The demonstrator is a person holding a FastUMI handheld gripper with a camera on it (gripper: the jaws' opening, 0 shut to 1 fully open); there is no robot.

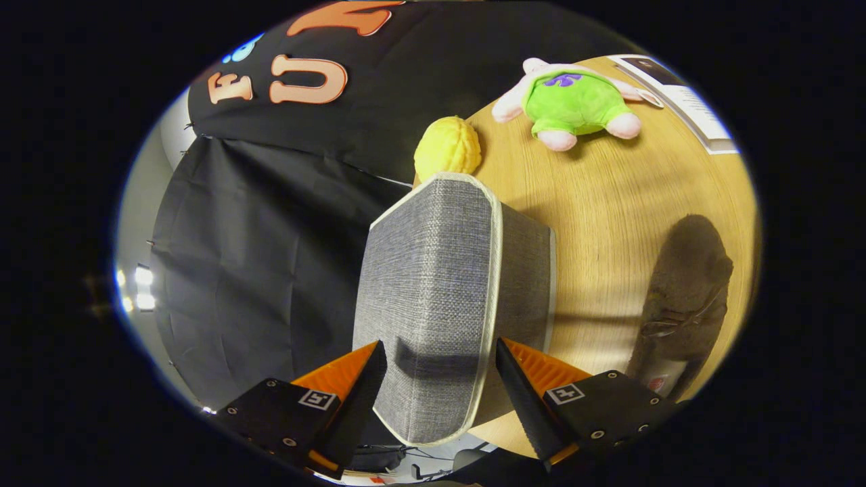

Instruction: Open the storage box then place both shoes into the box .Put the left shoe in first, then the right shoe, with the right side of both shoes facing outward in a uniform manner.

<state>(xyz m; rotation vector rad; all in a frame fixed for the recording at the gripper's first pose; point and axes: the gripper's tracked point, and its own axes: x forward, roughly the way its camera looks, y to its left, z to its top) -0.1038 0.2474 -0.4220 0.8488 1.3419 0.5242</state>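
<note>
The box point(440, 297), grey fabric with pale trim, stands on the table point(609, 203) between the jaws of the gripper point(440, 368), which are apart and flank its lid. A dark shoe point(687, 297) lies right of the box. Close squarely on the lid edge, then lift slowly so the box doesn't drag.

We see the grey fabric storage box point(446, 297) between the gripper point(441, 379) fingers, on the wooden table point(609, 223) — yellow knobbly ball point(448, 146) beyond it, green plush toy point(572, 101) farther, dark shoe point(687, 297) right.
</note>
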